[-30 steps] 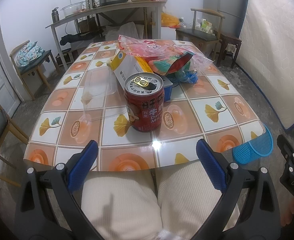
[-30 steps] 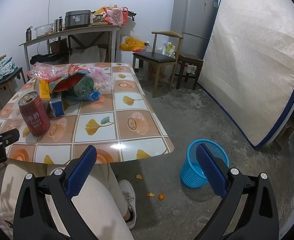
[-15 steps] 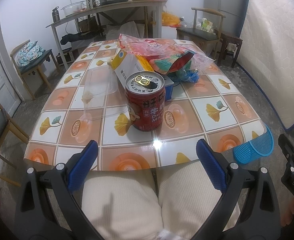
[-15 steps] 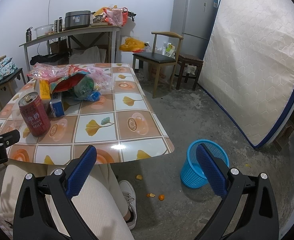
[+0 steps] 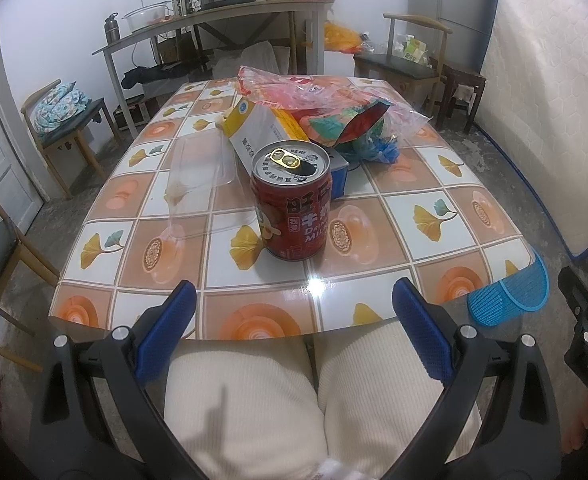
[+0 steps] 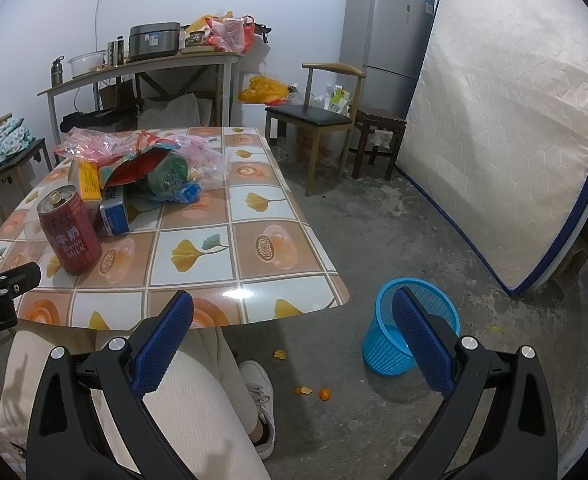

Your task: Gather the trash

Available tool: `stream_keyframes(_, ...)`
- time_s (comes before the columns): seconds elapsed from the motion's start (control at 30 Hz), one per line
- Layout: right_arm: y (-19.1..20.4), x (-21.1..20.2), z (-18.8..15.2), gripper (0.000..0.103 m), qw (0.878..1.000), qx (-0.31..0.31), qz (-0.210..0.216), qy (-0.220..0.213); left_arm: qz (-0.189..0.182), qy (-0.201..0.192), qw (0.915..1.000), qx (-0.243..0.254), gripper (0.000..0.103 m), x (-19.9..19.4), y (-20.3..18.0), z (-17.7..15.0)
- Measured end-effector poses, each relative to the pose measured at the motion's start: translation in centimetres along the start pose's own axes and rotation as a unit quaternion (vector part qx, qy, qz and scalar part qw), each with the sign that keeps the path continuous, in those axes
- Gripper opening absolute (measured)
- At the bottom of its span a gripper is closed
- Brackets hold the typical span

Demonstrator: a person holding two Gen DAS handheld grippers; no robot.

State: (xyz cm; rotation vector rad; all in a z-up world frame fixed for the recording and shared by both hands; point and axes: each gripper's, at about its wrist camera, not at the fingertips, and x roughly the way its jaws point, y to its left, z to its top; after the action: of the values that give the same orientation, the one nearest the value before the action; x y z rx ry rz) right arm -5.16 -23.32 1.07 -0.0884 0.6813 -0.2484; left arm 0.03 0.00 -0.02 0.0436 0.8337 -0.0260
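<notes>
An opened red drink can [image 5: 292, 204] stands upright near the front of the tiled table [image 5: 393, 280]; it also shows in the right wrist view [image 6: 69, 236]. Behind it lie a white and yellow carton [image 5: 262, 132], a small blue box [image 5: 339, 182], a clear plastic lid [image 5: 202, 168] and crumpled plastic bags [image 5: 333, 100]. My left gripper [image 5: 292, 332] is open and empty, short of the can, above the person's lap. My right gripper [image 6: 292, 336] is open and empty, off the table's right front corner. A blue mesh trash basket [image 6: 409, 324] stands on the floor beside it.
The person's legs in cream trousers [image 5: 254, 400] are under the table's front edge. Wooden chairs [image 5: 70, 120] stand left and behind [image 6: 313, 116]. A mattress [image 6: 505, 140] leans at the right, next to a fridge [image 6: 385, 36]. Orange peel bits [image 6: 305, 390] lie on the concrete floor.
The left wrist view has crept slightly, so the can sits a little higher and closer to centre. Both grippers stay open and nothing has been picked up.
</notes>
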Motion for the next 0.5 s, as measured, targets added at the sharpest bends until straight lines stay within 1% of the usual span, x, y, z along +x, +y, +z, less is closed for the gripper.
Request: stream_keyframes(0.5, 0.07, -0.06, 0.04, 0.097, 1.0, -0.001, 0.0, -0.001, 0.0, 0.001, 1.0, 0.0, 0.095, 0.0, -0.01, 0.0)
